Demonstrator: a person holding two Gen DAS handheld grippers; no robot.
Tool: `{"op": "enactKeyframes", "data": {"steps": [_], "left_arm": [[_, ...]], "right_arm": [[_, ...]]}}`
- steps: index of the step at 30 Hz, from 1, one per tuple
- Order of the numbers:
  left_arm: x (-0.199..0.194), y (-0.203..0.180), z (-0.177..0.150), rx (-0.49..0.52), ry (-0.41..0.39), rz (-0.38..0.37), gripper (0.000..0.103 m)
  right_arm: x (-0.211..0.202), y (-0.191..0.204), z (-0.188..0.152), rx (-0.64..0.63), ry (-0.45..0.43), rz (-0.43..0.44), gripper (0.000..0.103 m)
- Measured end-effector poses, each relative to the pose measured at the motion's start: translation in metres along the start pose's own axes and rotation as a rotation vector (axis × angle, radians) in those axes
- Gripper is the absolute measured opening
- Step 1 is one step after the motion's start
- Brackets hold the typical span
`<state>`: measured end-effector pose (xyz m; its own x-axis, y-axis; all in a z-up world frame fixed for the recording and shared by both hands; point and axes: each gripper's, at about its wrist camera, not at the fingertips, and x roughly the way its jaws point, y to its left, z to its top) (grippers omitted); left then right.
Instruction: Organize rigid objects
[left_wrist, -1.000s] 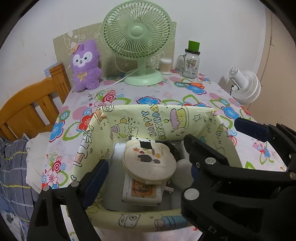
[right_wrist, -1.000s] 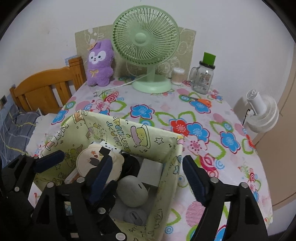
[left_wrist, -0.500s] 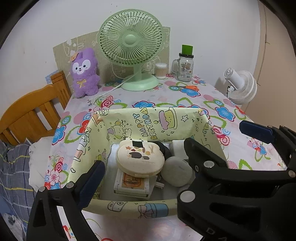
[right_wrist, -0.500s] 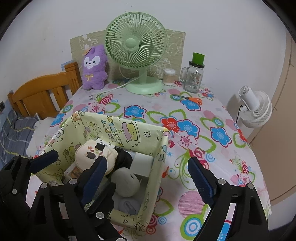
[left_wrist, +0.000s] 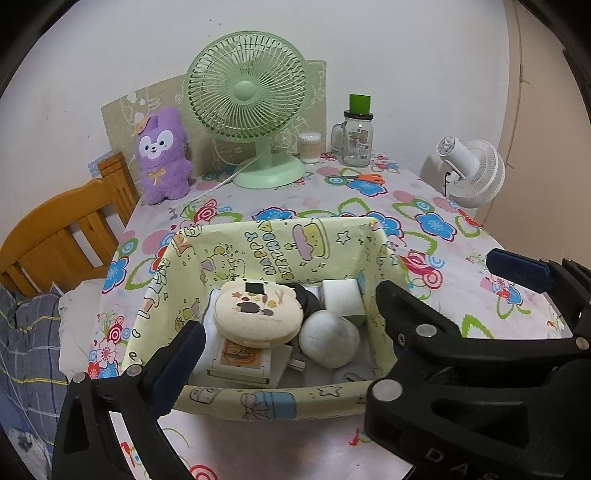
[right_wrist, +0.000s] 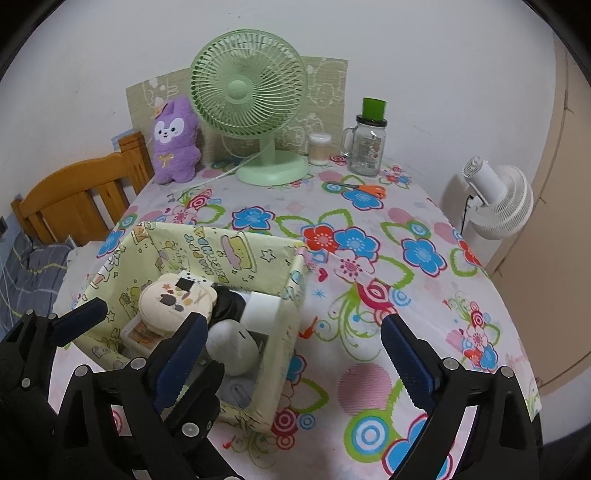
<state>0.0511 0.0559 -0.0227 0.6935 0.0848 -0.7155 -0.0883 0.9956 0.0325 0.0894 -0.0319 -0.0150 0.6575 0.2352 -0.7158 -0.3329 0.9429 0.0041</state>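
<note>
Both grippers have backed away from storage box (left_wrist: 280, 254) holding round case (left_wrist: 258, 314).

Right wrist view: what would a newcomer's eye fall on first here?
Probably the green desk fan upright at the table's far edge, with the purple plush leaning beside it. Next, the yellow cartoon-print box near the front left, packed with a round cream case and a white egg-shaped object, on the flowered tablecloth.

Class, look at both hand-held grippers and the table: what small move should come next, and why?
Probably send the open right hand-held gripper toward the orange-handled scissors. They lie loose on the floral tablecloth, outside the yellow cartoon-print fabric box, and both grippers are empty.
</note>
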Motion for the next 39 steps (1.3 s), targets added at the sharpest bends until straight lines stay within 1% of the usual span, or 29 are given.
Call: {"op": "enactKeyframes", "data": {"steps": [5,23,26,30,33,39], "left_arm": [[-0.01,-0.006,-0.001,-0.025,-0.005,-0.015,0.103],[-0.04,-0.038,-0.006,-0.001,-0.046,-0.001,0.103],[-0.049,-0.044,-0.009,0.004,-0.062,-0.01,0.103],[-0.062,-0.052,-0.012,0.013,-0.089,-0.012,0.103],[-0.071,-0.057,-0.014,0.022,-0.103,-0.025,0.103],[-0.083,-0.059,-0.019,0.013,-0.132,-0.015,0.103]], "right_arm": [[-0.011,-0.013,-0.006,0.033,-0.014,-0.01,0.097],[-0.056,-0.059,-0.028,0.08,-0.075,-0.057,0.097],[-0.067,-0.066,-0.032,0.081,-0.079,-0.063,0.097],[-0.083,-0.073,-0.037,0.079,-0.104,-0.103,0.097],[-0.093,-0.08,-0.041,0.079,-0.125,-0.115,0.099],[-0.111,-0.088,-0.049,0.085,-0.162,-0.128,0.1]]}}
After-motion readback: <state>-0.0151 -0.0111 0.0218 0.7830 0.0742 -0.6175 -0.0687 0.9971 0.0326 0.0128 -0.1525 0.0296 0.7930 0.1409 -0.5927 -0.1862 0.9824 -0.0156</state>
